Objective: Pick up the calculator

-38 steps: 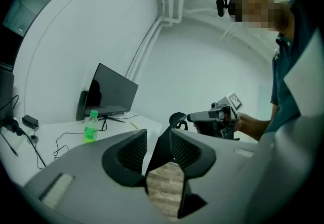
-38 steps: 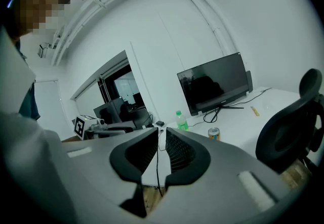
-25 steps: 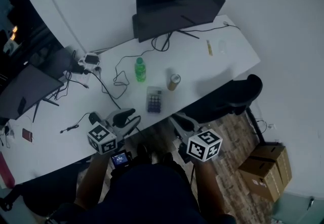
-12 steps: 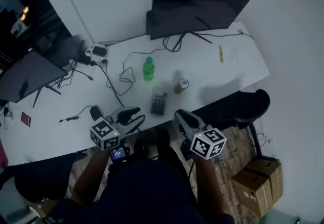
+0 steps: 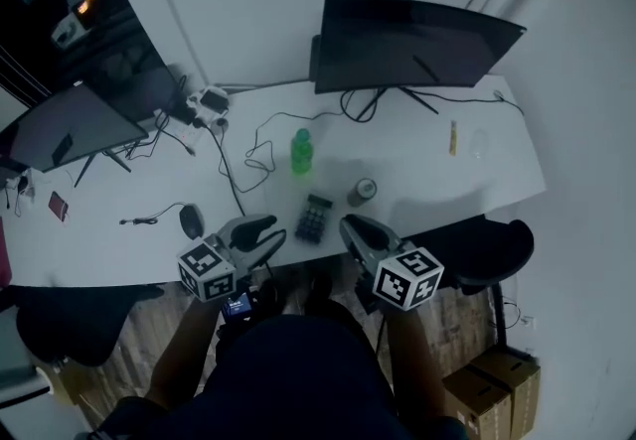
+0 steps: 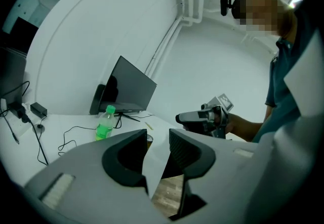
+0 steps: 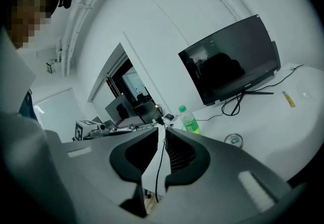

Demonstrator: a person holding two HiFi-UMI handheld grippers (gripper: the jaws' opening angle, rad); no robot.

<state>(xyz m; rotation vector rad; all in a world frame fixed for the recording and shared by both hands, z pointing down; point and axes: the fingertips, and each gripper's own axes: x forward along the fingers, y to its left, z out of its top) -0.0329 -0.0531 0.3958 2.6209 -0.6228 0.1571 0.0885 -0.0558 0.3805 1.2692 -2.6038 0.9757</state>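
The left gripper [image 6: 158, 139] and right gripper [image 7: 162, 139] stand slightly parted and empty. The dim calculator [image 5: 315, 218] shows only from overhead, its keys unreadable.

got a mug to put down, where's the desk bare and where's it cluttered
Bare: desk between the can and the yellow pen, before the monitor; also the near edge left of the mouse. Crowded: cables between the green bottle and the power strip.
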